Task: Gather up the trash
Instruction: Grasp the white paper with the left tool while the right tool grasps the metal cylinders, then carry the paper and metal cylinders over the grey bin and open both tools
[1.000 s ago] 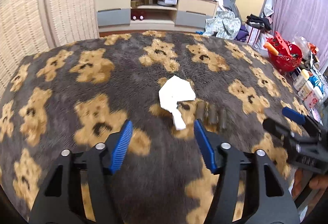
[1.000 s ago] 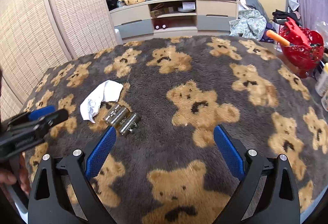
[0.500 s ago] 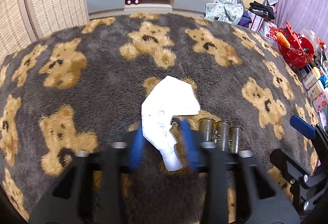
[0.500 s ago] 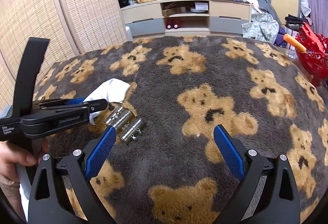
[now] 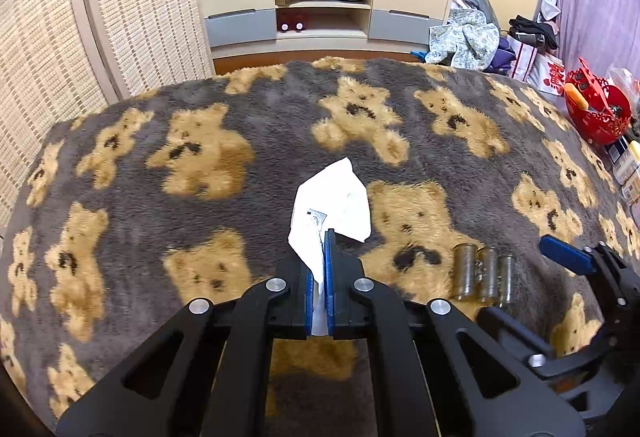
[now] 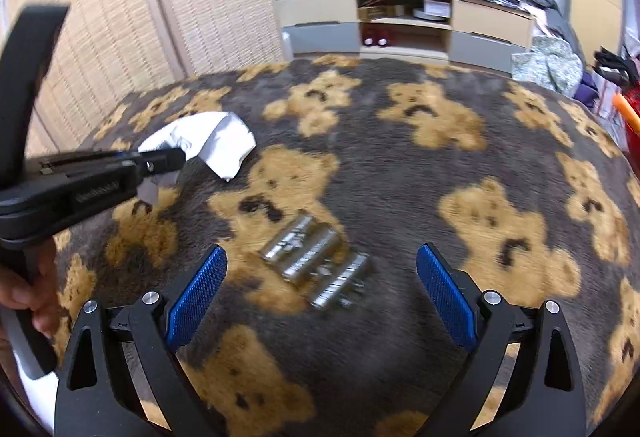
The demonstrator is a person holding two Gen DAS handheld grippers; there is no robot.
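A crumpled white paper lies on the grey blanket with brown bears. My left gripper is shut on the paper's near end, white paper showing between its blue pads. The right wrist view shows that gripper from the side, clamped on the same paper. Three small metal cylinders lie side by side to the right of the paper. My right gripper is open, its blue pads wide apart just short of the cylinders, not touching them.
A TV cabinet with drawers and shelves stands beyond the blanket, a woven screen at the left. A red basket and bottles sit at the right edge, clothes and bags beside the cabinet. A hand holds the left gripper's handle.
My left gripper moved forward to the paper and went from wide open to shut on its near end. My right gripper moved nearer to the cylinders and stayed open.
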